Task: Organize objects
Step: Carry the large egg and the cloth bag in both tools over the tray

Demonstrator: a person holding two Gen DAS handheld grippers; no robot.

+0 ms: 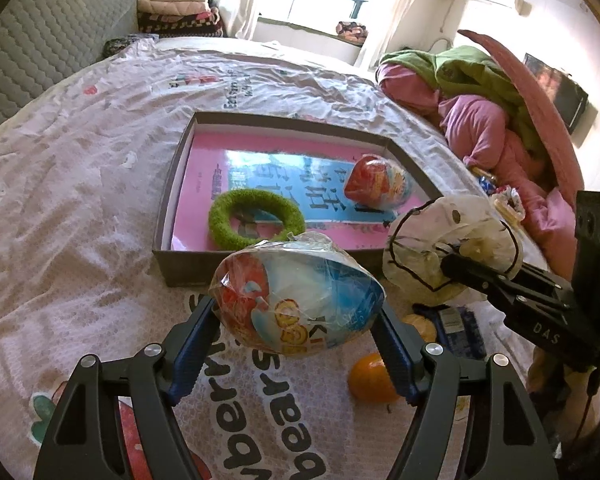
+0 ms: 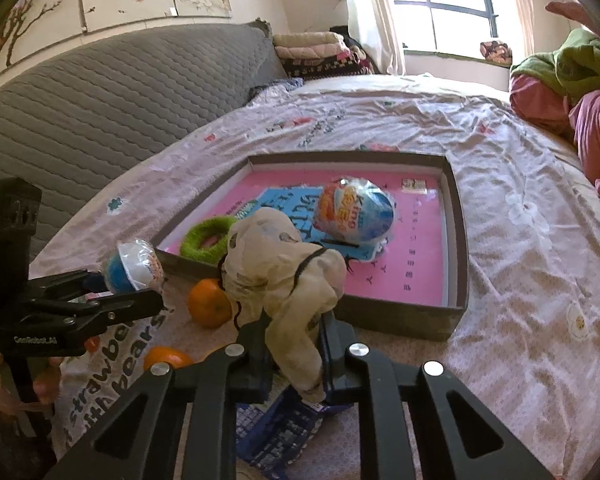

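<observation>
Your left gripper has its jaws spread wide around a large wrapped toy egg, one blue finger pressed against each side, and holds it up off the bedspread just in front of the box's near wall. Your right gripper is clamped tight on the lower fold of a cream cloth bag with black cord trim; the bag bunches up above the fingers, though how much of it clears the bed is hard to judge from here. The shallow box sits open on the bed with a pink and blue book lining its floor. Inside it lie a second wrapped egg toward the far side and a green fuzzy ring near the front wall. Two oranges rest on the bedspread outside the box, beside a blue packet below your right gripper.
</observation>
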